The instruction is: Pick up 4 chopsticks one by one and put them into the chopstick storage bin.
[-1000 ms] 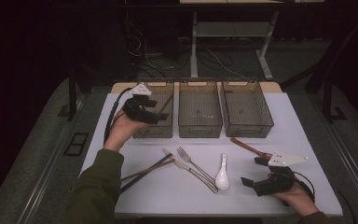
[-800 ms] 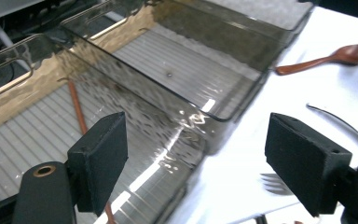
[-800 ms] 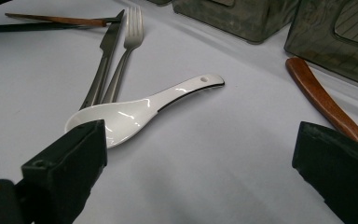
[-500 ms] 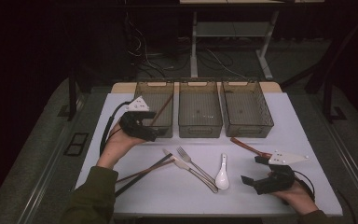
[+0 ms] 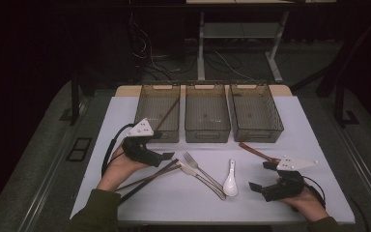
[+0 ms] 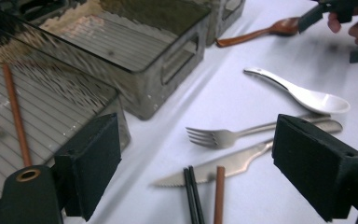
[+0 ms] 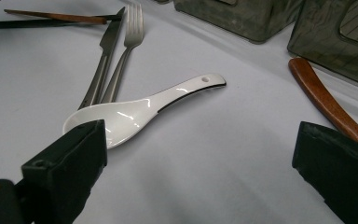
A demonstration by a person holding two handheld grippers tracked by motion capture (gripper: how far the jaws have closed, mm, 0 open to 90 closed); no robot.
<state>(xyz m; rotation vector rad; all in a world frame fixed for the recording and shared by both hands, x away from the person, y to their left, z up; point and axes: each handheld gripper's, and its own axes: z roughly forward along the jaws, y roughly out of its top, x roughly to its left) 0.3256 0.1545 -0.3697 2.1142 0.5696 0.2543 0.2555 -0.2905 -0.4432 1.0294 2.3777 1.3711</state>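
Dark floor with loose cables surrounds a white desk [image 5: 125, 116] that carries three smoky translucent bins in a row along its far side. One brown chopstick [image 5: 166, 115] leans inside the left bin [image 5: 158, 112]; the middle bin [image 5: 206, 112] and the right bin [image 5: 256, 112] stand beside it.

On the near half of the desk, left to right, lie a pair of black chopsticks [image 5: 147, 182] and a second brown chopstick [image 5: 142, 179], their far tips close together, then a steel knife [image 5: 200, 178] and a steel fork [image 5: 198, 166] side by side, then a white ceramic spoon [image 5: 230, 179], bowl toward the person. A brown wooden spoon [image 5: 256, 151] lies in front of the right bin.

The left gripper [image 5: 166, 155] hangs just above the far tips of the chopsticks, near the front wall of the left bin. Its jaws have just been opening and stand wide apart with nothing clamped; in the left gripper view the black and brown tips [image 6: 193, 196] and the knife's serrated blade [image 6: 205, 173] lie on the desk between them, untouched by the pads.

The right gripper [image 5: 263, 176] rests low at the desk's near right, just right of the white spoon. Its jaws are spread wide and empty; in the right gripper view the spoon [image 7: 140, 109] lies ahead, its bowl near one jaw.
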